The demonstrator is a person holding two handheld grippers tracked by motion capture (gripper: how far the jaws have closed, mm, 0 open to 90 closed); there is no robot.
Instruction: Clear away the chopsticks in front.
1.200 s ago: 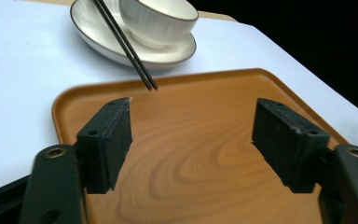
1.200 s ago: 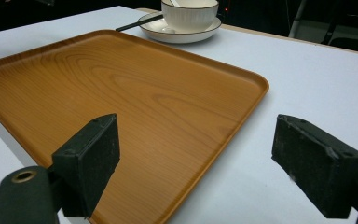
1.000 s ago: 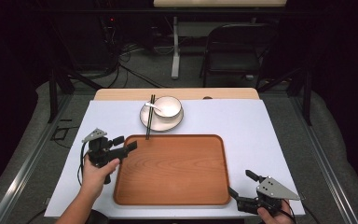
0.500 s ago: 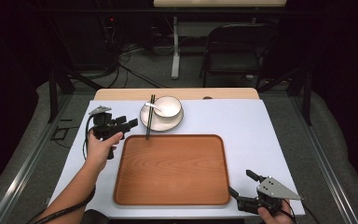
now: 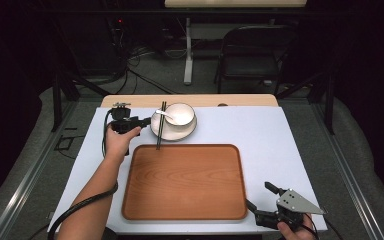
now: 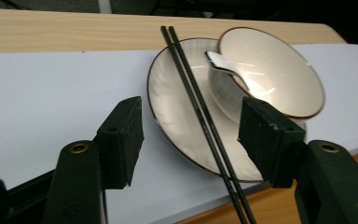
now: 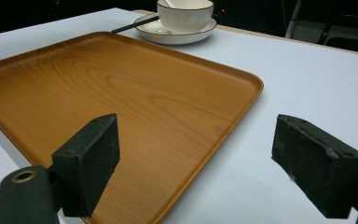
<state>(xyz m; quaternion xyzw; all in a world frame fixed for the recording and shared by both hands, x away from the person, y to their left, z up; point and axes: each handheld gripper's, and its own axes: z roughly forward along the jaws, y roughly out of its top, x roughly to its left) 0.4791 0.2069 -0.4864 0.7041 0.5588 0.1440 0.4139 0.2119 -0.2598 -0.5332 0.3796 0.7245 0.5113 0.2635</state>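
I am reaching my left hand-held gripper (image 5: 141, 121) toward the chopsticks (image 5: 160, 125), and I think this step is the reach before the grab. Its jaws are spread wide and hold nothing. In the left gripper view the two thin black sticks (image 6: 200, 116) run between the jaws, lying side by side across the left rim of the plate (image 6: 177, 112), with their near ends hanging over the tray edge. The plate (image 5: 166, 131) sits near the far edge of the bench (image 5: 290, 135), a little left of the middle. It is round, white and shiny, with a thin dark rim. A round white bowl (image 5: 181, 114) stands on it, with a white spoon (image 5: 164, 114) inside. The flat wooden tray (image 5: 185, 182) lies just in front, smooth, brown, with rounded corners and a low lip. Next I should move the jaws down around both sticks and close softly, because they are thin and may roll. My right hand-held gripper (image 5: 260, 200) rests at the near right corner of the bench, jaws wide apart and bare.
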